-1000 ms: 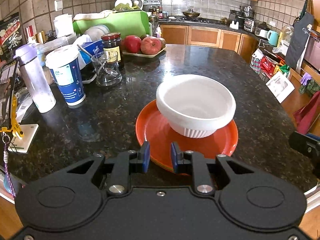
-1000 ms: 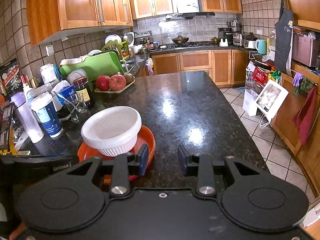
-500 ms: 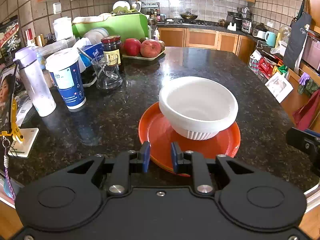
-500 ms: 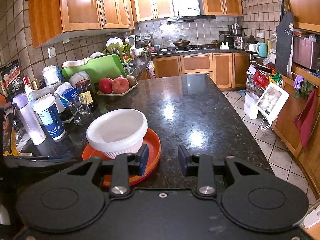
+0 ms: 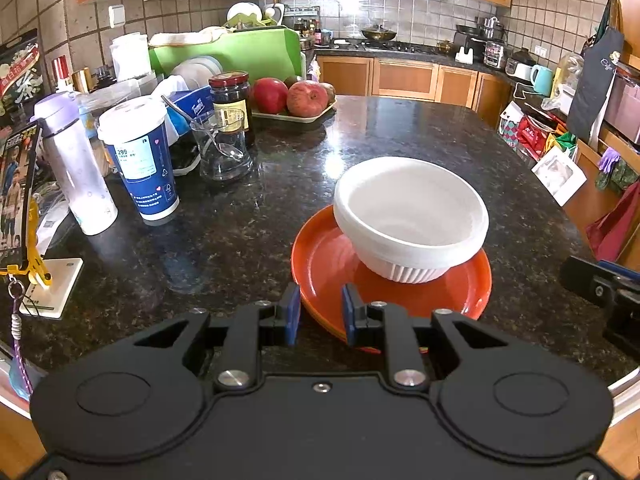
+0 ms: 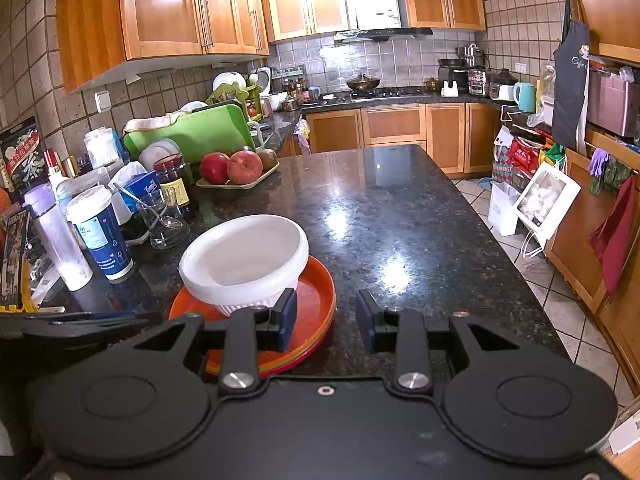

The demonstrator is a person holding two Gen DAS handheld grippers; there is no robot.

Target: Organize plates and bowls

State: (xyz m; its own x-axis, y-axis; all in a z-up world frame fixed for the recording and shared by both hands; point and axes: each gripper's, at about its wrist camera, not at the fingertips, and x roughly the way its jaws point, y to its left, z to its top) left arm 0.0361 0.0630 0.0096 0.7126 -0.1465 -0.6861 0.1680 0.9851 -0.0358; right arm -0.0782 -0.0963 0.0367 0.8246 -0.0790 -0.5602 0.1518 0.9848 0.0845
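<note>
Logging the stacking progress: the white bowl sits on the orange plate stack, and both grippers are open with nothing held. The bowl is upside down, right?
Not quite. The white bowl stands upright, its hollow facing up, as the left wrist view shows. The rest holds: it sits on the orange plate stack, and the left gripper and right gripper are open, holding nothing.
</note>
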